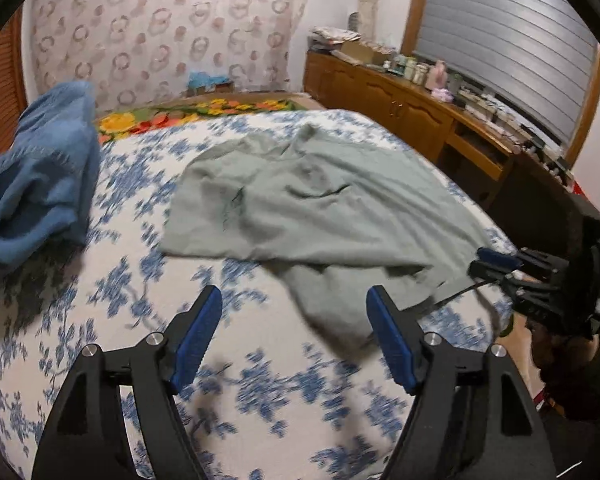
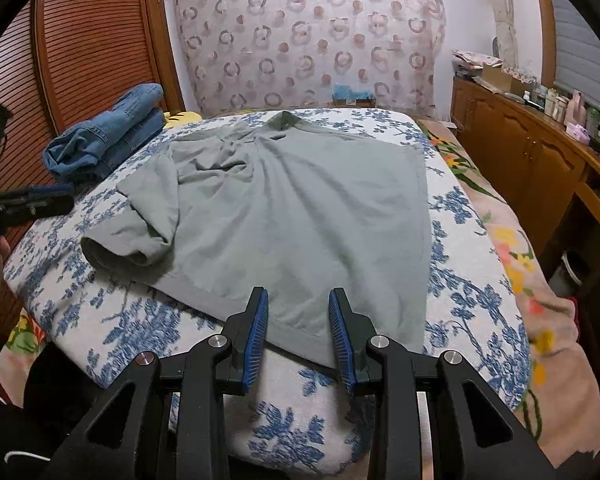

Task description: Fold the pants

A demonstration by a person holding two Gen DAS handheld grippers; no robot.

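Right now I see the bed (image 2: 480, 272), in its blue-flowered white cover, filling both views, with a floral blanket (image 2: 540, 280) showing along its right edge. A grey-green garment (image 2: 300, 220) lies spread across the middle of the bed, its hem at the near edge and its collar toward the far edge; one sleeve is bunched into a roll on the left side. From what I see it reads as a shirt, not pants. The jeans (image 2: 108, 136) sit in a loose folded heap at the bed's far left corner, against the slatted wooden door (image 2: 80, 40), well apart from the grey garment. A wooden sideboard (image 2: 520, 152) crowded with bottles runs beside the bed's right edge. My left gripper (image 1: 294, 336) hangs over bare cover near the left edge, jaws wide apart with nothing between them; that view is blurred. My right gripper (image 2: 298, 336) sits at the near edge over the garment's hem, jaws partly apart; the hem lies in the gap, but the pads do not press on it.
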